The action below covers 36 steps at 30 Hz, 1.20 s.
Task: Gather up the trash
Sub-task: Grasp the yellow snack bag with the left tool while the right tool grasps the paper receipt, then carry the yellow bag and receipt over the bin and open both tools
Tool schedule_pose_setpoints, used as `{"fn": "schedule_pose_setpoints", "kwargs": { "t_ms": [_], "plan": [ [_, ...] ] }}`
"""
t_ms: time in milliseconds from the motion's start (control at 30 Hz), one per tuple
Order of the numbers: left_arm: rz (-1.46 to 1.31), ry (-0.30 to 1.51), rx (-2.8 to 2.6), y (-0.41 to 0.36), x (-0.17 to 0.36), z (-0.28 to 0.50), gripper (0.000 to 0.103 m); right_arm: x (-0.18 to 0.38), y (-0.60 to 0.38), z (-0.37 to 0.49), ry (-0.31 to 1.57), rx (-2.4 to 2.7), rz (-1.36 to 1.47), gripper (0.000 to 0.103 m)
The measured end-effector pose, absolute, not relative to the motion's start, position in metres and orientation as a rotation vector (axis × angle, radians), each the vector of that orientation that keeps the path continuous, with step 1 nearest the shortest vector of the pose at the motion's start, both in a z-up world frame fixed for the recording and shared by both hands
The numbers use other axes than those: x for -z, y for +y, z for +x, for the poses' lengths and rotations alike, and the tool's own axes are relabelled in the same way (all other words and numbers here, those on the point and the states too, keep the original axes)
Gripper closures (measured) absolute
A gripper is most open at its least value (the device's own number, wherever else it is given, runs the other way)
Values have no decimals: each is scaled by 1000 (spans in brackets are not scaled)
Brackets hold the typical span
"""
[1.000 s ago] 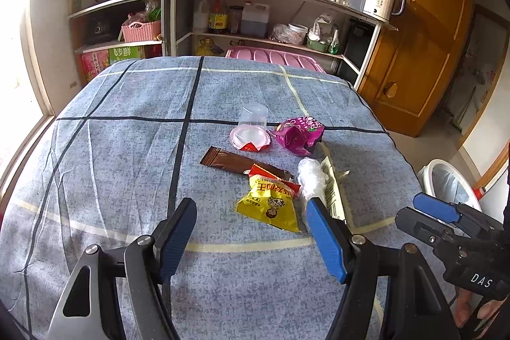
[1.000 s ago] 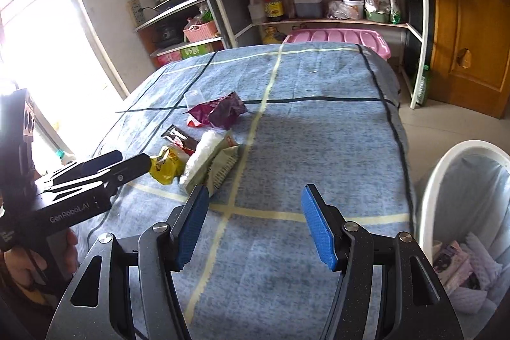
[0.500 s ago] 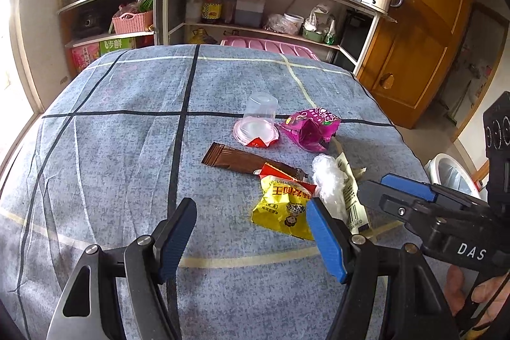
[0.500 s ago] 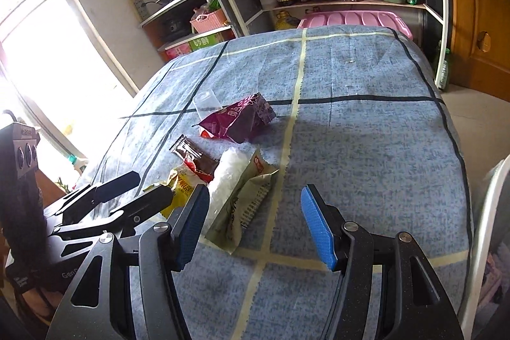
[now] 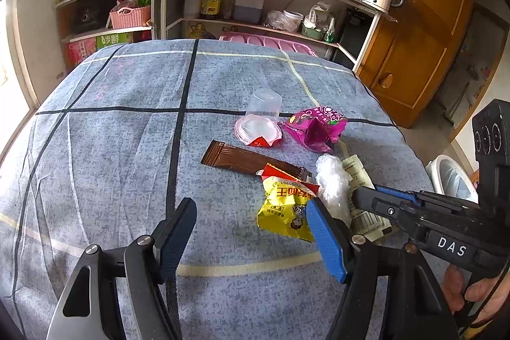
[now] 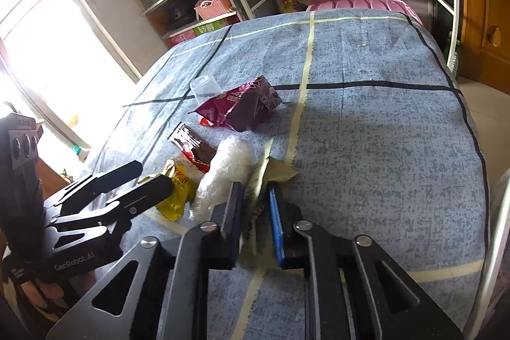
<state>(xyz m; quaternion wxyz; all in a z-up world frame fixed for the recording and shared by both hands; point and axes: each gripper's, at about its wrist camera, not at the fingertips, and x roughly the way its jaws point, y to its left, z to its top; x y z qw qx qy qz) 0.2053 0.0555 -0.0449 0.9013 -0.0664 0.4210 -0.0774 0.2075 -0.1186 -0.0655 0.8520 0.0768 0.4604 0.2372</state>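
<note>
Left wrist view: left gripper spread wide, grasping nothing, above the blue tablecloth; yellow snack packet just ahead, beside the clear plastic wad.

Right wrist view: right gripper, jaws just closed, clenched on the pale paper wrapper lying by the wad. Likely light, thin, crinkly, prone to slipping; best pinched on a folded edge. White bin at right.

The bench wore a mottled blue-grey cloth crossed by black and pale yellow lines. On it lay a yellow packet with red lettering, a brown striped wrapper, a magenta bag, a clear cup and a pink-rimmed lid. The left tongs were black with blue pads.
</note>
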Motion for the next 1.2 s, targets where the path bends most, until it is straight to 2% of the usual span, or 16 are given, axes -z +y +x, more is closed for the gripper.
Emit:
{"fn": "schedule_pose_setpoints", "kwargs": {
  "t_ms": [667,833,900,1200],
  "plan": [
    [-102,880,192,33,50,219,33,61,-150,194,942,-393,143,90],
    [-138,896,214,33,54,221,56,62,-151,193,942,-395,151,90],
    [-142,901,217,34,55,221,61,62,-153,193,941,-395,155,90],
    [-134,894,204,32,52,213,64,61,-157,190,935,-393,164,90]
  ]
}}
